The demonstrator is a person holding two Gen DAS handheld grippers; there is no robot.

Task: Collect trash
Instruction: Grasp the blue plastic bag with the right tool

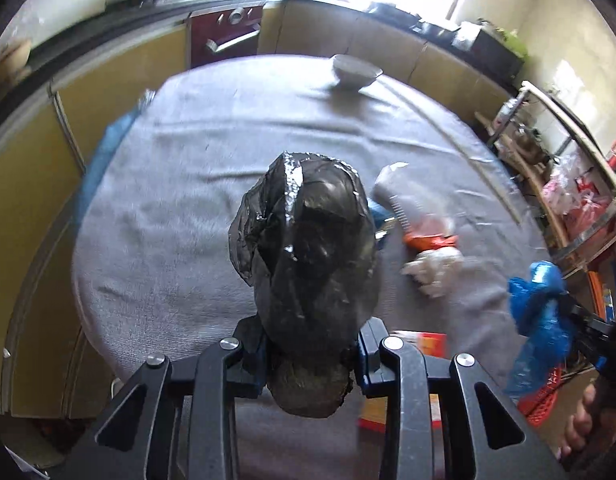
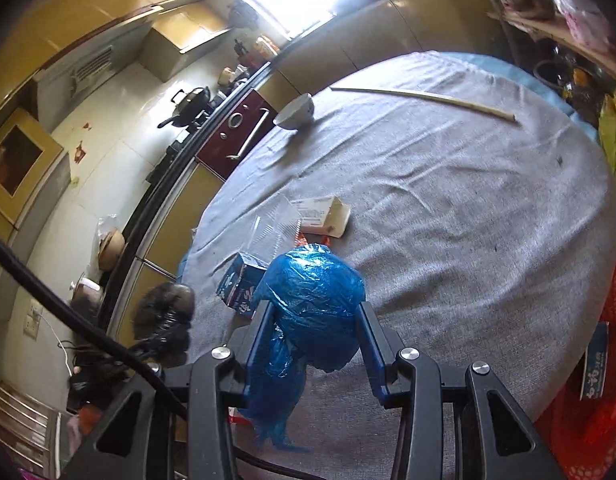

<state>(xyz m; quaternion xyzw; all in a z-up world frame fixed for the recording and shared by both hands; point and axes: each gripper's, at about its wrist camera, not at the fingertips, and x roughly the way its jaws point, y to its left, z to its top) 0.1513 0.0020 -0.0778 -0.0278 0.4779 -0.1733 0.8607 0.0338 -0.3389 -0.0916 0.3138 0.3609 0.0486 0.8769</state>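
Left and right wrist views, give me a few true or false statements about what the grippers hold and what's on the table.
1. The left gripper grips a black plastic bag. True.
2. The right gripper is empty. False: it is shut on a blue plastic bag.
3. A white bowl sits on the grey tablecloth. True.
4. The long stick stands inside the bowl. False: it lies flat on the cloth, apart from the bowl.

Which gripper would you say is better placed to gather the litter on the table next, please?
Neither is free: the left gripper is shut on a black plastic bag, the right gripper on a blue plastic bag. Probably the right, since the blue carton and open white box lie just beyond its fingertips.
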